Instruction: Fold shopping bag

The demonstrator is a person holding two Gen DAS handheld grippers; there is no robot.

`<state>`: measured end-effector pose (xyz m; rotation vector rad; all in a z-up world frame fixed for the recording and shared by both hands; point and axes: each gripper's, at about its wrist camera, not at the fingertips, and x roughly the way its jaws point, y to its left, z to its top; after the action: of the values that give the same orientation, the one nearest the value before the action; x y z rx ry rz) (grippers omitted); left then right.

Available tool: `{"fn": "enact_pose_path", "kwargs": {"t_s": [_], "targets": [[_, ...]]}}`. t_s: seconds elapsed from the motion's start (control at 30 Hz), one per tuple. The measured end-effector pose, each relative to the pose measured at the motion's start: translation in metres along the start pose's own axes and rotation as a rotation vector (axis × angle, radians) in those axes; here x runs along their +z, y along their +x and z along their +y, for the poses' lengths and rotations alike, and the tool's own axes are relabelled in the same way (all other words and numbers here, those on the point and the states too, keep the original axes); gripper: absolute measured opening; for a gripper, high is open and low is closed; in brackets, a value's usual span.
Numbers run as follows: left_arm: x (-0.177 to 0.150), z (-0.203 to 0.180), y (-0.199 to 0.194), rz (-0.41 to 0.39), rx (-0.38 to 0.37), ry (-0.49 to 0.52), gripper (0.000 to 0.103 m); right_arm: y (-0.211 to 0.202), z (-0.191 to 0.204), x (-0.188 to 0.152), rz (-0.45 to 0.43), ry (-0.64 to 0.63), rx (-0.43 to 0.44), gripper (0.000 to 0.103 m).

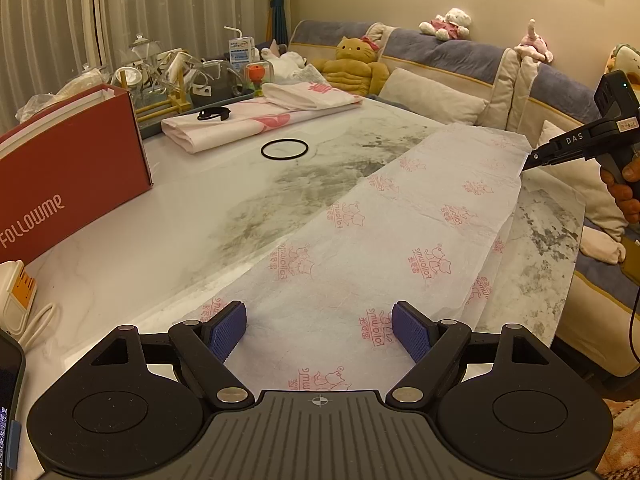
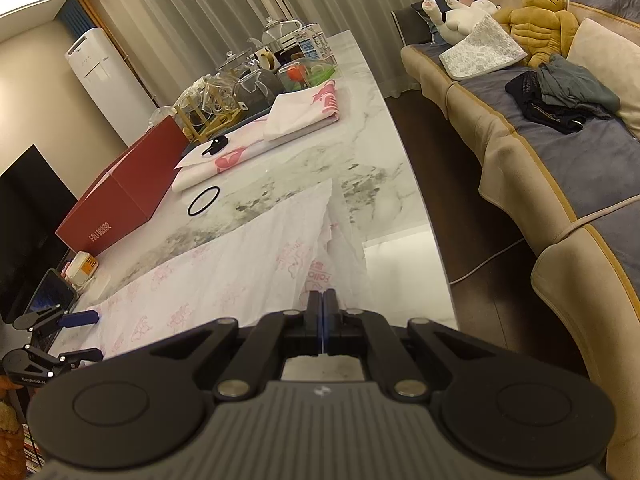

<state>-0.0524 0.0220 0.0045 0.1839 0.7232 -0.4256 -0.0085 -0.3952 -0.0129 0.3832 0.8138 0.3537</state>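
Observation:
A white shopping bag (image 1: pixel 360 240) with pink prints lies flat and lengthwise on the marble table (image 1: pixel 160 220). My left gripper (image 1: pixel 319 332) stands open over the bag's near end, one blue pad on either side, nothing between them. In the left wrist view, my right gripper (image 1: pixel 530 160) pinches the bag's far right corner. The right wrist view has that gripper (image 2: pixel 322 308) shut on an edge of the bag (image 2: pixel 240 280), and the fabric rises in a ridge toward its fingers. The open left gripper (image 2: pixel 80 336) shows at the far left there.
A red box (image 1: pixel 68 168) stands at the left. A black ring (image 1: pixel 285 149) lies on the table, and folded bags (image 1: pixel 256 120) lie behind it with glassware (image 1: pixel 160 72) farther back. A phone (image 2: pixel 52 296) and a charger (image 1: pixel 16 292) sit near the left edge. A sofa (image 2: pixel 560 160) with plush toys runs along the right.

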Motion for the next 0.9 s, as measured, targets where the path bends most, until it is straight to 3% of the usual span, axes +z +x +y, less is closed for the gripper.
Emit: {"fn": "enact_pose_path", "kwargs": {"t_s": [0.77,0.83,0.9], "targets": [[-0.001,0.000,-0.001,-0.003,-0.003,-0.001,0.080,0.001,0.014,0.001,0.019,-0.084,-0.048,0.000],[0.000,0.001,-0.003,0.009,-0.027,0.006,0.087,0.002,0.016,0.001,0.024,-0.096,-0.057,0.000],[0.002,0.003,-0.006,0.027,-0.069,0.018,0.088,0.002,0.016,0.002,0.029,-0.097,-0.057,0.000]]}}
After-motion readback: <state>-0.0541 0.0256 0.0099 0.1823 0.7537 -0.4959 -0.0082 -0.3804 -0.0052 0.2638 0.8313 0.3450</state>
